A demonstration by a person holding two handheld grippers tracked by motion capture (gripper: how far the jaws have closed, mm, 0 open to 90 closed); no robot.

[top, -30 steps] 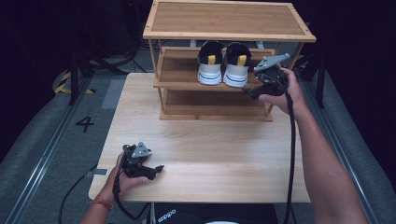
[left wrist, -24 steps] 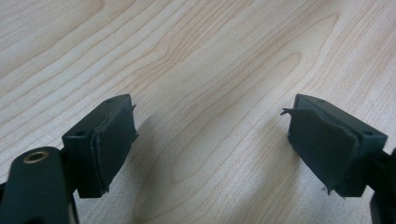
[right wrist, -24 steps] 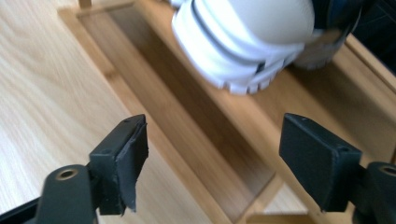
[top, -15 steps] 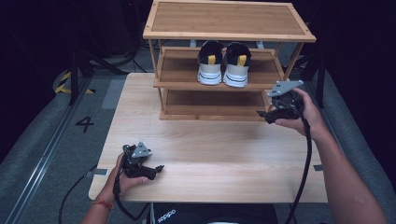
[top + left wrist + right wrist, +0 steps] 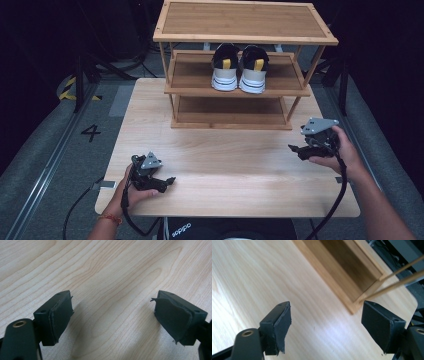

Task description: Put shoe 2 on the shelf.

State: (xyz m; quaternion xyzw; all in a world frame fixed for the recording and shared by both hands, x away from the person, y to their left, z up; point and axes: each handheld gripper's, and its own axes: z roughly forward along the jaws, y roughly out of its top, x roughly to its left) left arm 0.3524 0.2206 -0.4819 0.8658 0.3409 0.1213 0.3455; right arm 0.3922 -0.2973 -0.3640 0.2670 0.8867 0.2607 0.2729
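Note:
A pair of white and black shoes with yellow tabs (image 5: pixel 238 70) stands on the middle shelf of a wooden shoe rack (image 5: pixel 245 37) at the back of the light wooden table (image 5: pixel 225 150). My right gripper (image 5: pixel 295 148) is held low over the table's right side, in front of the rack's right leg, open with nothing between its jaws. In the right gripper view the open right gripper (image 5: pixel 327 320) looks at the rack's bottom shelf corner (image 5: pixel 352 282). My left gripper (image 5: pixel 169 182) rests near the front left edge, open. The left gripper (image 5: pixel 113 308) has bare wood between its pads.
The rack has three levels, and its top (image 5: pixel 245 20) and bottom shelf (image 5: pixel 230 107) are bare. Dark floor with cables and a rail (image 5: pixel 45 165) lies left of the table. A cable (image 5: pixel 340 200) trails from the right gripper along the forearm.
My right gripper has come away from the rack's middle shelf, moving down and towards the front right of the table. The left gripper has stayed put.

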